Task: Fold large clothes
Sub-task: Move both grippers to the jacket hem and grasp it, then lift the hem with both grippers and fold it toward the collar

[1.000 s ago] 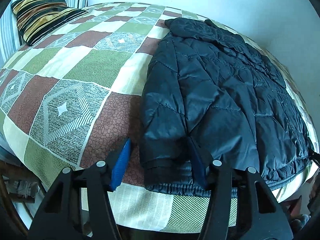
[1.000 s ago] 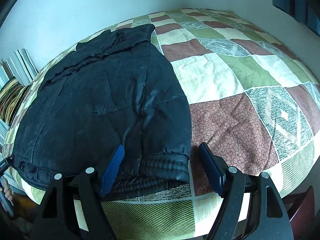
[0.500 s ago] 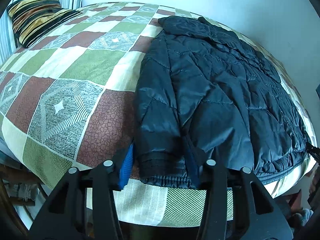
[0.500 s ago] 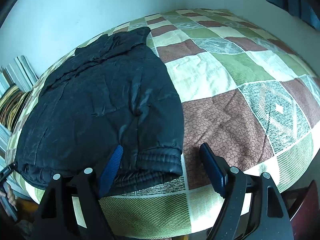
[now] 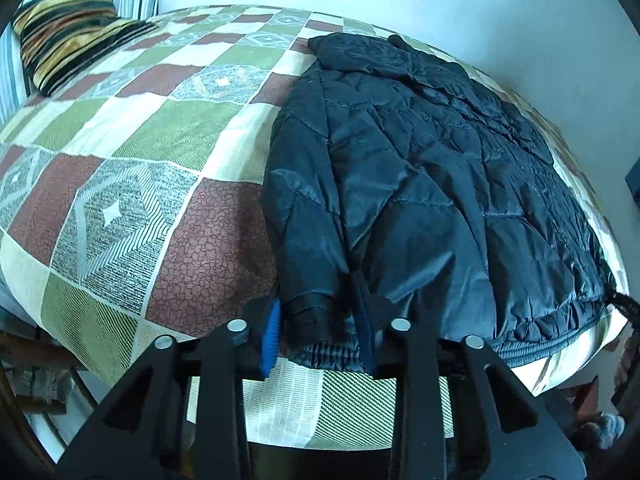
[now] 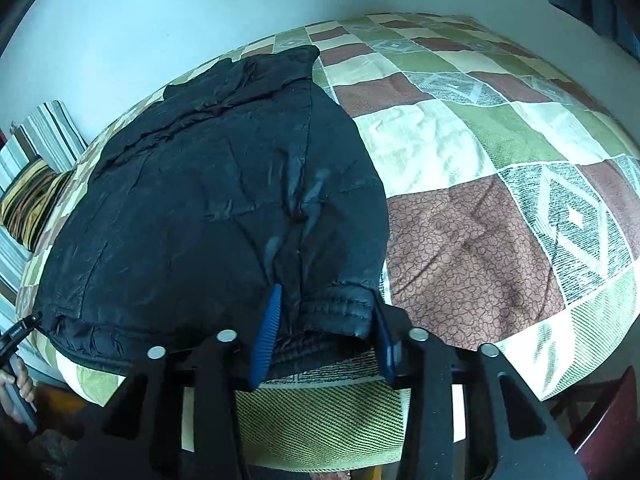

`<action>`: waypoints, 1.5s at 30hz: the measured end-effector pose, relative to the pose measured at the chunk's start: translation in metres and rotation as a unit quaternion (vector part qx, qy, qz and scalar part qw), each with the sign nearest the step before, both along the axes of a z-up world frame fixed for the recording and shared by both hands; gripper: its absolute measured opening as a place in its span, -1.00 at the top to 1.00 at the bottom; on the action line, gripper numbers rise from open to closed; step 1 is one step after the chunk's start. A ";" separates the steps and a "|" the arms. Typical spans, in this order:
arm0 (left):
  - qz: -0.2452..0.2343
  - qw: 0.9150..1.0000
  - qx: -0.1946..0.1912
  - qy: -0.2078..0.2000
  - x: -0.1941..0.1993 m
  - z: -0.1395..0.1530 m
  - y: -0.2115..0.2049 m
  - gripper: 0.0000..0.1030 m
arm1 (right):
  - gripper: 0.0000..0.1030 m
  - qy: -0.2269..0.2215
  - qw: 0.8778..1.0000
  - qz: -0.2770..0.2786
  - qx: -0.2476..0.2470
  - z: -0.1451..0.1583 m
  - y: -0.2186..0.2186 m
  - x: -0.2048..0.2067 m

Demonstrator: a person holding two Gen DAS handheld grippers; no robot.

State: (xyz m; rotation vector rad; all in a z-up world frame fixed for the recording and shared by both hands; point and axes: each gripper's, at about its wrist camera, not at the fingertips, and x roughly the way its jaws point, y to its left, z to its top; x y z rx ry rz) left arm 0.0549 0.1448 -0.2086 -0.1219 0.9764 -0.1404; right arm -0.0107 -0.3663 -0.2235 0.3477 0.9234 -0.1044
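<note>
1. Jacket (image 5: 420,184), dark, quilted and puffy, lies spread flat on the bed (image 5: 132,184), with its collar toward the wall and its elastic hem at the near edge of the mattress.
2. In the left wrist view, the left gripper (image 5: 322,330) straddles a sleeve cuff (image 5: 316,316) at the jacket's near corner; its blue-padded fingers (image 5: 271,332) stand narrow, one on each side of the cuff, close against the fabric.
3. In the right wrist view, the right gripper (image 6: 326,338) straddles the other cuff (image 6: 336,308) in the same way, with its fingers (image 6: 267,336) narrow and flanking the ribbed band.
4. Whether either pair has fully pinched the cloth cannot be told.
5. The bed carries a patchwork cover of green, cream and brown squares.
6. A striped pillow (image 5: 68,36) lies at the far corner of the bed, well apart from the jacket.
</note>
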 end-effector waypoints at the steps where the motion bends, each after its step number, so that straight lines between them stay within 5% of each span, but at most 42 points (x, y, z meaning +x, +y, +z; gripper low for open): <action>1: -0.002 1.000 0.003 -0.002 -0.001 0.000 -0.001 0.48 | 0.35 -0.001 1.000 0.000 0.005 0.000 0.000 0.000; 9: -0.012 1.000 -0.012 -0.020 -0.010 0.012 0.000 0.78 | 0.78 -0.018 0.999 -0.005 0.032 0.010 -0.003 -0.010; 21: 0.003 0.990 -0.110 -0.090 0.008 0.086 0.015 0.82 | 0.85 -0.106 0.979 0.009 0.174 0.066 -0.024 0.014; 30: 0.007 0.987 -0.107 -0.117 0.114 0.116 0.003 0.82 | 0.86 -0.143 0.964 0.002 0.225 0.094 -0.050 0.118; 40: 0.041 0.993 -0.088 -0.063 0.264 0.080 -0.005 0.82 | 0.86 -0.107 0.966 -0.038 0.232 0.072 -0.075 0.253; 45: 0.035 0.997 -0.049 -0.047 0.323 0.056 -0.022 0.82 | 0.86 -0.069 0.970 -0.047 0.227 0.046 -0.077 0.306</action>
